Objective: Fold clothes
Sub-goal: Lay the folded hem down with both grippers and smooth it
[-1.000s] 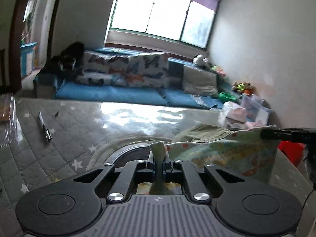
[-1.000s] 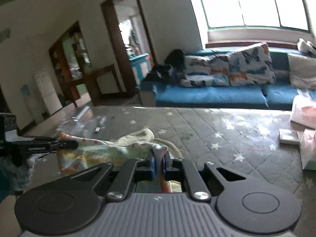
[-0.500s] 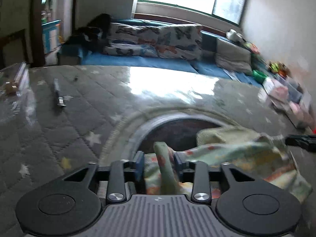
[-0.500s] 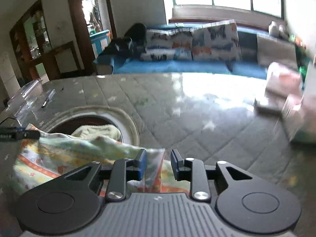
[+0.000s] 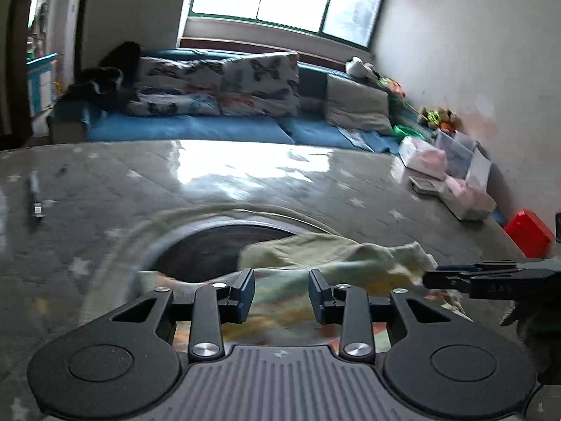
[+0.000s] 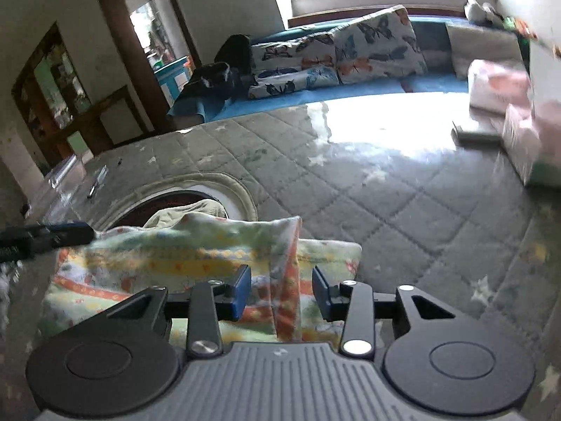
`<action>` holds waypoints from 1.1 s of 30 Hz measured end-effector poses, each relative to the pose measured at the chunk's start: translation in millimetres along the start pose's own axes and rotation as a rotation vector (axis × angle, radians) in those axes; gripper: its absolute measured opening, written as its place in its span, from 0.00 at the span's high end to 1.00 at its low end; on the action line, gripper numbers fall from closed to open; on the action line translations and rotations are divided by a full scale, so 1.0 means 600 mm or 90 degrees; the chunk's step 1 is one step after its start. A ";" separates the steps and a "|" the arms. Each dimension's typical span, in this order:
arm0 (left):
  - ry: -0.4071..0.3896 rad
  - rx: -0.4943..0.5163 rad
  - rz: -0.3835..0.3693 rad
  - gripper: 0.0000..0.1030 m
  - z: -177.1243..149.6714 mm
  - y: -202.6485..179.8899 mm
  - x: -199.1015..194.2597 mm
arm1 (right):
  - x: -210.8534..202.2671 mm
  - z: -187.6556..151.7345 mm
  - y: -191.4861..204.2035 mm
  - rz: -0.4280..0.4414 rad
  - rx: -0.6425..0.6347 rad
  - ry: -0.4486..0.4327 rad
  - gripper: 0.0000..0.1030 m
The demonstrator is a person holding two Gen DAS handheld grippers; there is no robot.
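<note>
The tabletop (image 6: pixel 403 189), under a grey quilted cover with stars and a round opening in it, carries a printed garment (image 6: pixel 196 256) near its near edge, partly over the rim of that opening (image 6: pixel 242 189). The garment lies in a doubled, rumpled band with a pale green layer showing at the back, so one fold looks laid down, though how neat it is cannot be told through the blur. The left hand-held gripper (image 5: pixel 280 294) hangs just over the garment's left end; its jaws stand apart and are drawing in a little, with cloth below them but nothing pressed between the pads. The right hand-held gripper (image 6: pixel 280 289) is at the right end, its jaws parting; a raised ridge of orange-edged cloth stands in the gap, touched by neither pad as far as the view shows. Judged from this, the garment is released and resting on the tabletop, and what is left is probably smoothing it, at least one more fold, and setting it aside. A small dark pen-like item (image 5: pixel 35 193) lies toward the far left edge, boxes (image 5: pixel 452 182) toward the far right corner.
</note>
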State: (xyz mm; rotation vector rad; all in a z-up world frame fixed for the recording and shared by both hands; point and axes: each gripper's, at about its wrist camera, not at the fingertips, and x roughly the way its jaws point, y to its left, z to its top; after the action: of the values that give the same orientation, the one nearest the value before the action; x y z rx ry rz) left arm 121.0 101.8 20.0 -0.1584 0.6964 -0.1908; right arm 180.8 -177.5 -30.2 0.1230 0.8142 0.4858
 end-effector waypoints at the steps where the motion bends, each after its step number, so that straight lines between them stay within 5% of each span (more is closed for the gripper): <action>1: 0.005 0.000 -0.008 0.65 0.001 -0.006 0.009 | 0.003 -0.002 -0.002 0.005 0.005 0.003 0.82; 4: 0.019 0.004 -0.021 0.65 0.002 -0.023 0.034 | 0.000 -0.009 -0.003 0.016 0.012 0.009 0.95; 8: 0.034 0.012 -0.027 0.65 0.000 -0.035 0.058 | -0.051 -0.012 0.011 0.012 0.010 -0.029 0.95; 14: 0.056 0.032 -0.009 0.65 -0.016 -0.046 0.099 | -0.027 -0.018 -0.010 -0.033 0.014 0.015 0.90; 18: 0.044 0.020 -0.019 0.65 -0.015 -0.042 0.083 | -0.049 -0.006 0.017 -0.067 -0.042 -0.041 0.86; 26: 0.024 -0.001 -0.012 0.65 -0.012 -0.027 0.059 | 0.017 0.029 0.092 0.042 -0.109 -0.029 0.86; 33: 0.042 -0.017 -0.002 0.65 -0.019 0.003 0.075 | 0.096 0.030 0.112 0.040 -0.119 0.024 0.86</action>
State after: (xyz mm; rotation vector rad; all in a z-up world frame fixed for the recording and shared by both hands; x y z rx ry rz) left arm 147.4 92.5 -17.1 -0.1794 0.7647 -0.1899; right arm 203.0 -90.1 -37.1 -0.0333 0.8002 0.6228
